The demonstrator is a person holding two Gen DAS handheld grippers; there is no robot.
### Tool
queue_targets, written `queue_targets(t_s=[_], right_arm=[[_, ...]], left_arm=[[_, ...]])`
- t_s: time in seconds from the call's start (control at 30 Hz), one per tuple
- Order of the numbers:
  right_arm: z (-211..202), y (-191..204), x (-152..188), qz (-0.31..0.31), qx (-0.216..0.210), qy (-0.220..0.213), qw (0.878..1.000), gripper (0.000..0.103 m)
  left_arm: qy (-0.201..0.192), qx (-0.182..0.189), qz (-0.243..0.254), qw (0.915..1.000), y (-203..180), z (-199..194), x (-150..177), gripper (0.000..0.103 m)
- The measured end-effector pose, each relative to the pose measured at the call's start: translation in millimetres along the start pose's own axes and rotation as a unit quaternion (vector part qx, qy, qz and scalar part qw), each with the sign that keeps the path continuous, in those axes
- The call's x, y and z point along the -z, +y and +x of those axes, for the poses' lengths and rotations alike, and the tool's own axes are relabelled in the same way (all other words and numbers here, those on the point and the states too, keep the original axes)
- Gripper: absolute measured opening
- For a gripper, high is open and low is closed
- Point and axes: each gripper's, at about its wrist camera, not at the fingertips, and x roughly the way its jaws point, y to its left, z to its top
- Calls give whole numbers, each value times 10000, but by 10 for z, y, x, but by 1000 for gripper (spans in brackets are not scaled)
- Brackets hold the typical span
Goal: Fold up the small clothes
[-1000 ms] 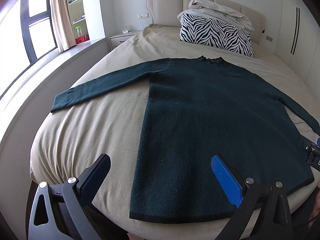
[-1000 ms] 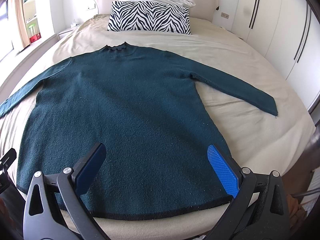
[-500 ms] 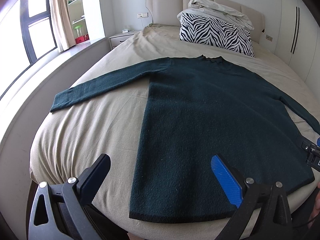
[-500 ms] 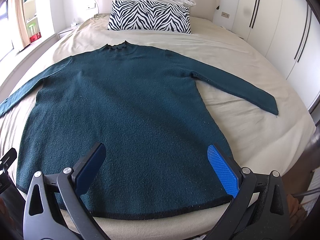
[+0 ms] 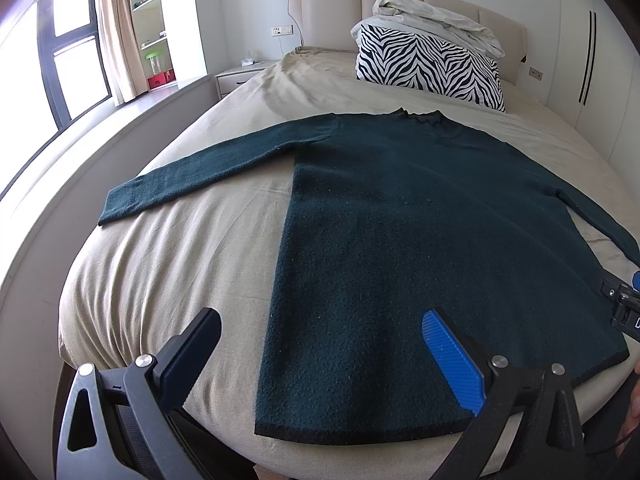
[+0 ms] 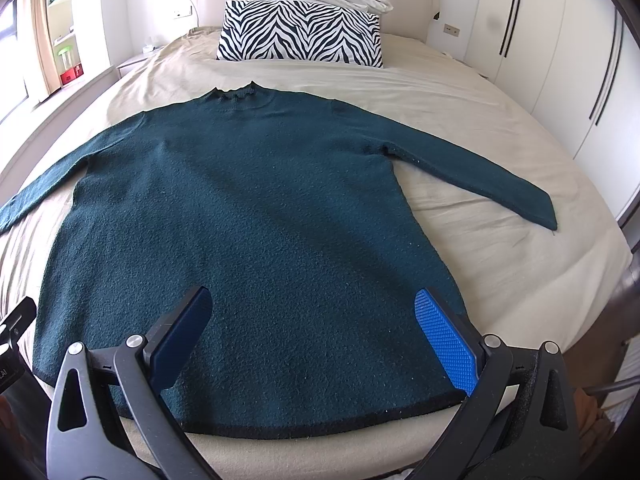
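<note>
Both wrist views show us our left gripper (image 5: 320, 334) and right gripper (image 6: 314, 306) wide open, holding nothing, above the flat green sweater (image 6: 240, 220) on the bed (image 5: 168, 264).

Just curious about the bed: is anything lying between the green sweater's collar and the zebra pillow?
No. In the right wrist view, only bare beige sheet stretches between the sweater collar and the zebra pillow. The left wrist view shows the same.

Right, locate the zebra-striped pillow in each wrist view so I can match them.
Left wrist view: the black-and-white zebra-striped pillow sits upper right of centre, against the headboard.
Right wrist view: the same pillow sits top centre.
Shared landmark: the dark green knit sweater's collar, just in front of the pillow.
</note>
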Motion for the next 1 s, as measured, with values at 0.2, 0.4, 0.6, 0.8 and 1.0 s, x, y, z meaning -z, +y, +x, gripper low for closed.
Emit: queue_targets(t_s=[0.2,0.4,0.6,0.8,1.0], right_arm=[[1,9,3,-3,8,0,10000,103],[1,10,6,-15,0,-1,10000,103],[-2,15,2,-31,-5,9,10000,103],[10,17,-1,-54,-10,21,10000,103],[15,20,0,-60,-18,25,10000,103]], left_arm=[[-1,15,9,10000,-2,4,-1,103],[11,20,24,10000,-10,12,-13,103],[12,17,24,10000,-15,9,-12,103],[16,18,12,10000,-16,5,-10,103],[32,19,11,10000,-10,10,-10,103]])
